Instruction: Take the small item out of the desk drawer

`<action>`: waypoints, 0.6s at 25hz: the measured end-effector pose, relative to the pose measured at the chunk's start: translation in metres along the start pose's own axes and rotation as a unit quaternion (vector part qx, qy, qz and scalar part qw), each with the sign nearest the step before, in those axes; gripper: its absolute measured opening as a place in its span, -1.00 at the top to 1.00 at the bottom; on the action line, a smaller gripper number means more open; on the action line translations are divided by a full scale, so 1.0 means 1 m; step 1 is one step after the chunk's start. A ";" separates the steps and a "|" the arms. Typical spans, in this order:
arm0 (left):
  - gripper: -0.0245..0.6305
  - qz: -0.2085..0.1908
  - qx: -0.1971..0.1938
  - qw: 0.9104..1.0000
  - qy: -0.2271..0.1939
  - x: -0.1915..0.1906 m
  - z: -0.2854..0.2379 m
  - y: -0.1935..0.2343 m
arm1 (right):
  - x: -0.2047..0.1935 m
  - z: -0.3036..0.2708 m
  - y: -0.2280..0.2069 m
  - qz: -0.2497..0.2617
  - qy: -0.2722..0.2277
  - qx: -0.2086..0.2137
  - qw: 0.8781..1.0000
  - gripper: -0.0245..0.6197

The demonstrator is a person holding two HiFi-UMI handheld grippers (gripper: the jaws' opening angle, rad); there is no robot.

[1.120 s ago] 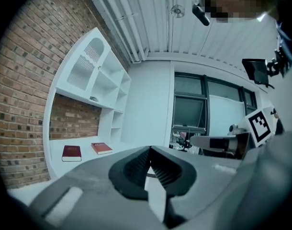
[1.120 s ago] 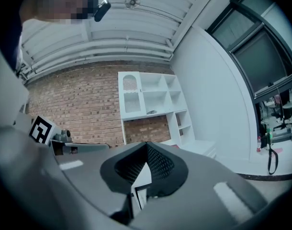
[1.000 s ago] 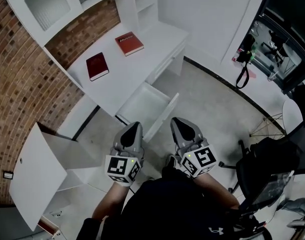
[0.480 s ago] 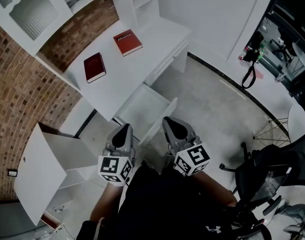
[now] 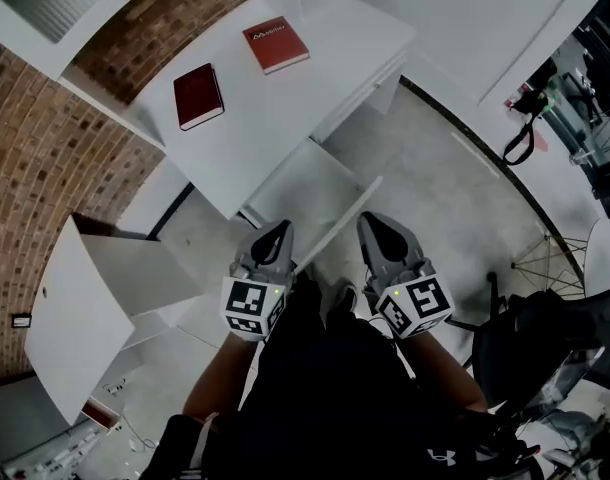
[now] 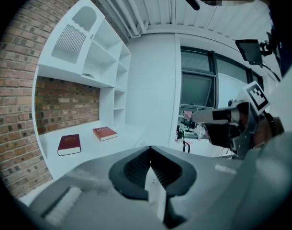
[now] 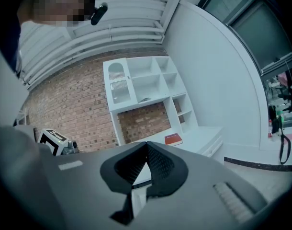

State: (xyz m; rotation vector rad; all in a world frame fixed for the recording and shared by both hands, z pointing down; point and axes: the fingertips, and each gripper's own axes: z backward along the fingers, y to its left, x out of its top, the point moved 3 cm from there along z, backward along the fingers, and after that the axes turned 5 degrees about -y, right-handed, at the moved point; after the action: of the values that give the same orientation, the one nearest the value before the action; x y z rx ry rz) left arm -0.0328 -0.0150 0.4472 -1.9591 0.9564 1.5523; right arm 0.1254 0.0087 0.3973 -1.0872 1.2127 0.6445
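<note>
The white desk [image 5: 255,128] has its drawer [image 5: 303,196] pulled out, and the part of its inside that shows is bare white; I see no small item in it. My left gripper [image 5: 274,232] is shut and empty, just left of the drawer's front panel [image 5: 337,226]. My right gripper [image 5: 377,224] is shut and empty on the panel's right side. Both hover near that front edge. In the left gripper view the left gripper [image 6: 150,148] has its jaws closed together, as does the right gripper [image 7: 146,143] in its own view.
A dark red book [image 5: 198,96] and a red book [image 5: 276,45] lie on the desk top. A white cabinet door [image 5: 70,333] hangs open at lower left. A black office chair [image 5: 545,338] stands at the right. Brick wall [image 5: 35,148] backs the desk.
Both grippers have moved forward and down to the drawer's front edge. The desk and drawer have shifted nearer in the head view. Both stay shut.
</note>
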 end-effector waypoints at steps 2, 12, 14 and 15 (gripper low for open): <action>0.92 -0.002 -0.005 1.000 0.005 -0.013 -0.014 0.017 | -0.007 -0.017 -0.004 0.005 0.008 -0.010 1.000 0.91; 0.75 -0.031 -0.131 0.983 0.125 -0.121 -0.080 0.070 | -0.042 -0.086 -0.010 0.008 0.081 -0.079 0.994 0.91; 0.72 -0.037 -0.159 0.973 0.165 -0.157 -0.094 0.070 | -0.048 -0.088 -0.014 0.002 0.086 -0.094 0.992 0.91; 0.71 -0.046 -0.169 0.967 0.184 -0.175 -0.100 0.069 | -0.050 -0.088 -0.016 -0.003 0.087 -0.101 0.991 0.91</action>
State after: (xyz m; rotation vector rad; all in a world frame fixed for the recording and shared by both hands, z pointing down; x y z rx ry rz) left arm -0.0415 -0.0913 0.6460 -2.5603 0.7549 1.3971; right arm 0.0894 -0.0707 0.4521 -1.3383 1.3142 0.6892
